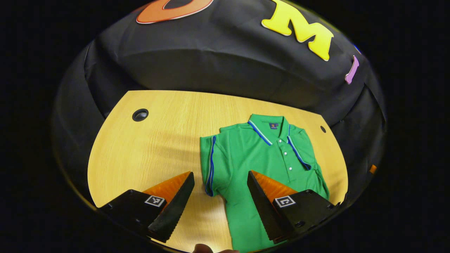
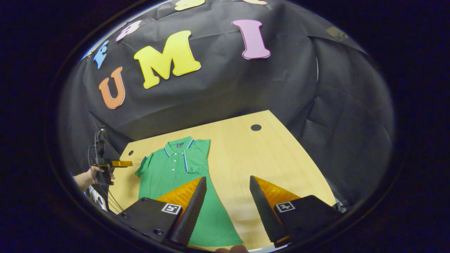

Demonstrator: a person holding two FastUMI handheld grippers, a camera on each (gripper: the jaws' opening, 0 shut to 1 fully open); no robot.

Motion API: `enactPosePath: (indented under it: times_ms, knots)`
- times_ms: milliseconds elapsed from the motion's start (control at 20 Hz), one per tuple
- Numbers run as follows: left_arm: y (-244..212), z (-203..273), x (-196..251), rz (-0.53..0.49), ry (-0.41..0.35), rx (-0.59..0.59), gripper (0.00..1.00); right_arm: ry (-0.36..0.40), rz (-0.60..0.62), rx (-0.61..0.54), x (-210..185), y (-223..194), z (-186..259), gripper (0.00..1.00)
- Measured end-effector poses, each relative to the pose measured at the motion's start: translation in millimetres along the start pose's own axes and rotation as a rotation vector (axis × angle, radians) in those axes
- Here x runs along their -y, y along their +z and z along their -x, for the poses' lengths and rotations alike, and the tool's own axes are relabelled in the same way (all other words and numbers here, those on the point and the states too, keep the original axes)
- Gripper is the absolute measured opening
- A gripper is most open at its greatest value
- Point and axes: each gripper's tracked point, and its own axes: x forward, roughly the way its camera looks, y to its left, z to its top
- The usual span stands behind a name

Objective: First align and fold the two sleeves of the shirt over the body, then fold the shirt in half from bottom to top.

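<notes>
A green polo shirt (image 1: 253,158) with blue-and-white trim lies flat on the wooden table (image 1: 151,147), collar at the far end. One sleeve (image 1: 210,165) sticks out sideways; the other sleeve (image 1: 303,154) lies folded over the body. My left gripper (image 1: 220,173) hangs open above the outstretched sleeve and the shirt's near part, holding nothing. In the right gripper view the shirt (image 2: 168,175) lies left of centre, and my right gripper (image 2: 227,178) is open over its hem-side edge and bare table (image 2: 246,151). A hand holds the left gripper (image 2: 112,163) at the far left.
Round cable holes sit in the table's far corners (image 1: 140,115) (image 1: 322,129) (image 2: 256,127). Black cloth walls close in behind and beside the table. Bare wood stretches on both sides of the shirt. A cable (image 2: 96,147) hangs by the left gripper.
</notes>
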Motion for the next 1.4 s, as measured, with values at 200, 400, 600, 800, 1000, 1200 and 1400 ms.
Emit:
enactPosePath:
  times_ms: [200, 400, 600, 800, 1000, 1200, 1400]
  knots:
    - [-4.6, -28.6, -11.6, -0.068, 0.038, -0.067, 0.95, -0.016, -0.028, -0.042, 13.2, -18.8, -4.7, 0.81]
    - [-4.3, -46.7, -21.7, -0.147, 0.084, -0.098, 0.9, 0.007, -0.12, -0.051, 16.7, -18.1, -9.9, 0.81]
    - [-10.4, -51.3, -19.7, -0.162, 0.071, -0.138, 0.74, 0.026, -0.129, -0.033, 14.7, -16.8, -15.4, 0.81]
    - [-8.3, -61.9, -20.1, -0.212, 0.098, -0.152, 0.63, 0.034, -0.133, -0.055, 11.9, -19.9, -23.9, 0.81]
    - [10.6, -65.3, -48.7, -0.283, 0.208, -0.152, 0.29, 0.044, -0.114, -0.055, 8.9, -21.0, -26.4, 0.81]
    - [31.6, -64.9, -43.8, -0.233, 0.141, -0.146, 0.05, 0.037, -0.115, -0.061, 14.4, -25.8, -25.8, 0.81]
    - [48.9, -51.8, -40.7, -0.219, 0.166, -0.088, 0.04, 0.038, -0.127, -0.066, 15.5, -29.4, -29.0, 0.81]
